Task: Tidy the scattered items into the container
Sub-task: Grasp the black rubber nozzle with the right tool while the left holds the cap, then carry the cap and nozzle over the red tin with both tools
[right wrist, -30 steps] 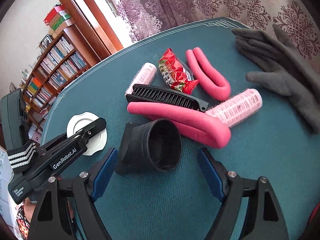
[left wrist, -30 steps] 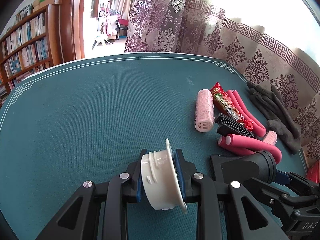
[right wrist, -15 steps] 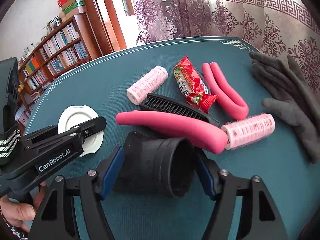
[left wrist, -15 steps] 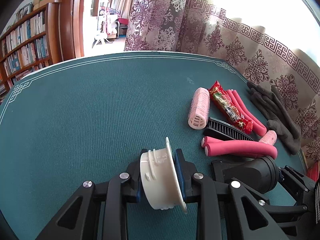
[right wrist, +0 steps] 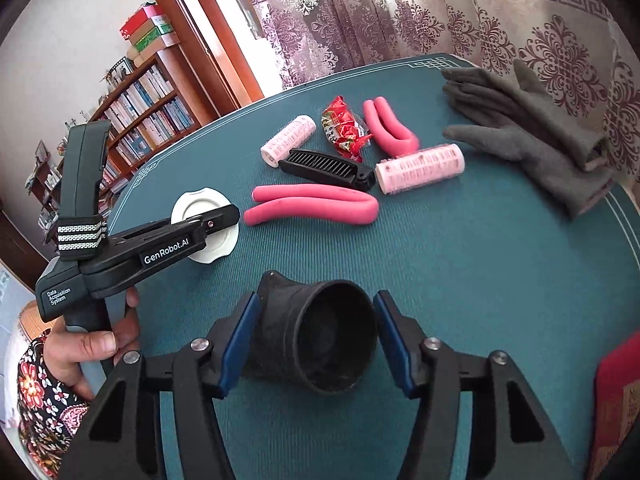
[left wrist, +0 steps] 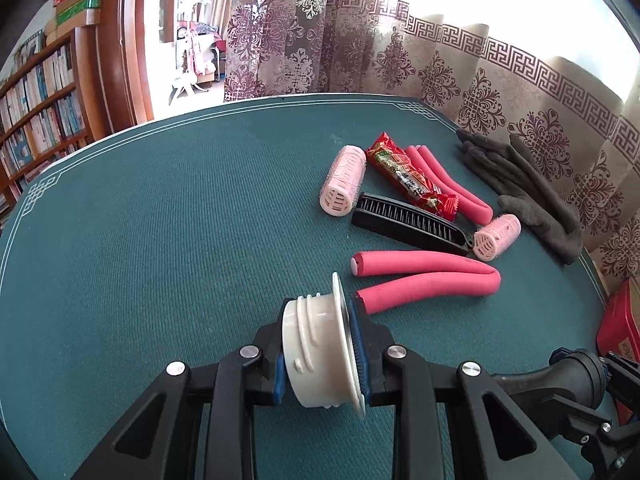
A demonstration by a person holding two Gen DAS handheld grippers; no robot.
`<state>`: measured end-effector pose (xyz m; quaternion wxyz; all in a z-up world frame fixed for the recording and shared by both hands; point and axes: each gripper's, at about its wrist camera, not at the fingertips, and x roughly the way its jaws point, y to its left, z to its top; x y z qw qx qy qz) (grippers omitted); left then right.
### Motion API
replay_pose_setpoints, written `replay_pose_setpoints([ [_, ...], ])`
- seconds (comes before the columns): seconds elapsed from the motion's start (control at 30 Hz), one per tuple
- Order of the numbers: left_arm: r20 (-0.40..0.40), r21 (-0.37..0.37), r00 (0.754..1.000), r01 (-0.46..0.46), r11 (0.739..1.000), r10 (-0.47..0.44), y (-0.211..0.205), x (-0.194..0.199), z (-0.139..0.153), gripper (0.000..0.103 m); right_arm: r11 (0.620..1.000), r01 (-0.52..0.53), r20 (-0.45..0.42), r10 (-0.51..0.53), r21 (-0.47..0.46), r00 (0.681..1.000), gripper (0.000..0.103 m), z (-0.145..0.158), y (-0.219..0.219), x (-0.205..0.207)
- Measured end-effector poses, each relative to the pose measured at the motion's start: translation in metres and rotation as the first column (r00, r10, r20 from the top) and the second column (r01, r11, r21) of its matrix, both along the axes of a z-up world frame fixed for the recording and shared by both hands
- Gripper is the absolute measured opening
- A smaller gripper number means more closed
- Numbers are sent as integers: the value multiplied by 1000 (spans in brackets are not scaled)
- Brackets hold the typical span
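My left gripper is shut on a white threaded lid, also seen in the right wrist view, and holds it over the green table. My right gripper is shut on a black container, open mouth facing forward, lifted near the table's near edge. It also shows at the lower right of the left wrist view. Scattered ahead lie two bent pink foam rollers, two pale pink hair rollers, a black comb, a red snack packet and grey gloves.
The green table has a white border line near its edge. A red box sits at the near right corner. Patterned curtains hang behind the table; bookshelves and a doorway stand at the left.
My right gripper closed on the black container, lifted it and drew it back from the pink roller. The left gripper with the lid shifted slightly; the items now sit farther from both grippers.
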<state>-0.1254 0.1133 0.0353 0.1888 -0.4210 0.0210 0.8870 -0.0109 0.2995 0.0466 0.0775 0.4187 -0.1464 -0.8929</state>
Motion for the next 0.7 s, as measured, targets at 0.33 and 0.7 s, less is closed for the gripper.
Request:
replay_pose_setpoints([
  [0.33, -28, 10, 999, 24, 1000, -23, -2, 56, 20, 28, 995, 61, -48, -65, -74, 997, 63, 21, 29, 60],
  [0.7, 14, -14, 1000, -10, 1000, 11, -6, 65, 5, 28, 992, 89, -56, -94, -95, 994, 63, 24, 42, 90],
])
